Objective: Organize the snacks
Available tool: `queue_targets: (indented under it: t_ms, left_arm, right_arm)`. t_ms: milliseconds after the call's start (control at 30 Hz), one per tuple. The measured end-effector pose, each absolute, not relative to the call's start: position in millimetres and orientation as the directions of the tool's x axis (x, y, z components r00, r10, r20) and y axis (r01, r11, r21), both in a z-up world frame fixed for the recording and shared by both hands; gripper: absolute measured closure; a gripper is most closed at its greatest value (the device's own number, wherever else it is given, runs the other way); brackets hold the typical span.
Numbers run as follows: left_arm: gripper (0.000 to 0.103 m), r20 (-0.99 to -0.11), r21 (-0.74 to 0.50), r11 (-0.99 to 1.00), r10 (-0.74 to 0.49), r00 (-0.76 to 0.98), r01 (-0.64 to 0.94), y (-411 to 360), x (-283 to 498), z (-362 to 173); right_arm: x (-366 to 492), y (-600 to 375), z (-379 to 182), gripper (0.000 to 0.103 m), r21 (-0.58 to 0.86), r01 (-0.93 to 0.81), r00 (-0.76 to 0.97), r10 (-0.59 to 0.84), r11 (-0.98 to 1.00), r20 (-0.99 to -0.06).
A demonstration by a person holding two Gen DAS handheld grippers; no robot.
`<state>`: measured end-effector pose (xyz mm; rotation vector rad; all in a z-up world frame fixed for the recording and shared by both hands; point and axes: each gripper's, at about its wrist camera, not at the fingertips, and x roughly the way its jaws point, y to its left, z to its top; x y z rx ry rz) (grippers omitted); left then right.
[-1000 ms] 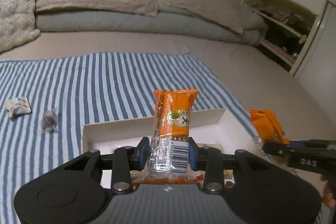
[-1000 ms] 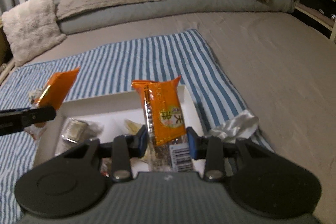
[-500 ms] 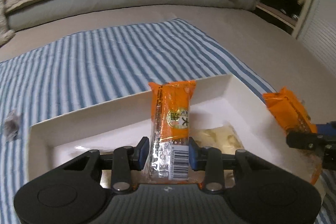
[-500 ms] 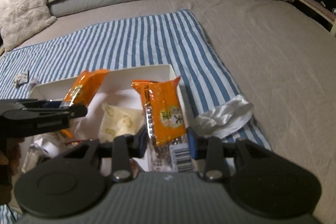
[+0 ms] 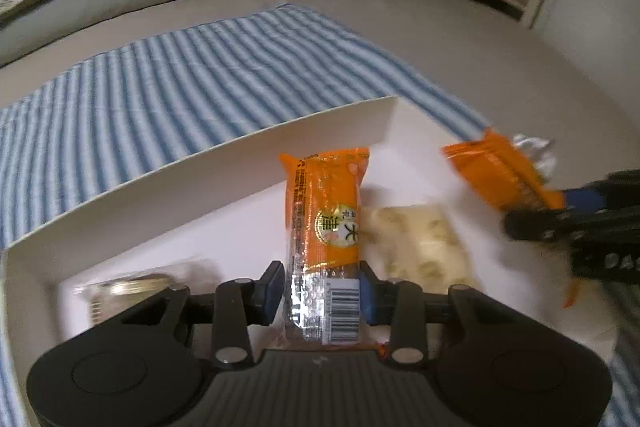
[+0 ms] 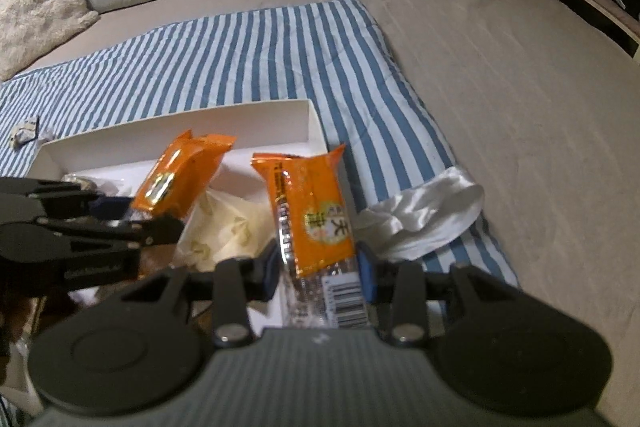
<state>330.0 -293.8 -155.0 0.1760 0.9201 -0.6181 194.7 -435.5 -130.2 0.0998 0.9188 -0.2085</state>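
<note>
A: Left gripper (image 5: pixel 322 285)?
B: Jaws clamped on an orange snack packet (image 5: pixel 324 215), held over the white box (image 5: pixel 200 167).
A: Right gripper (image 6: pixel 318 273)?
B: Jaws clamped on a second orange packet (image 6: pixel 310 211), above the box's right end, on the striped cloth (image 6: pixel 240 55).

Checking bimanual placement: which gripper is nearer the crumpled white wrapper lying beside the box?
Right. The right gripper sits just left of the white wrapper; the left gripper hangs farther left, over the box.
</note>
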Motion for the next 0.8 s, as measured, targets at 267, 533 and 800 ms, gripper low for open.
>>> queue_targets:
  t_ms: [267,533,800]
  left_arm:
    - [0.061,-0.804,-0.088,0.829,-0.386,0.452,0.552,-285.3,336.5,-157.9]
    - [0.061,-0.803,-0.099,0.828,-0.394,0.446,0.553,-282.8,334.7,-155.4]
    - [0.061,-0.803,-0.103,0.829,-0.396,0.446,0.55,-282.1,334.2,-153.9]
  right_arm:
    - [209.4,-421.8,-134.1,0.057,-0.109,0.228,0.545,-0.219,0.968,-0.809]
    - [224.6,-398.5,-148.5,0.055,-0.261,0.169,0.515,-0.311,0.95,-0.799]
    - [225.6,-379.1,-157.3,0.055,-0.422,0.086,0.514,-0.403,0.903,-0.757]
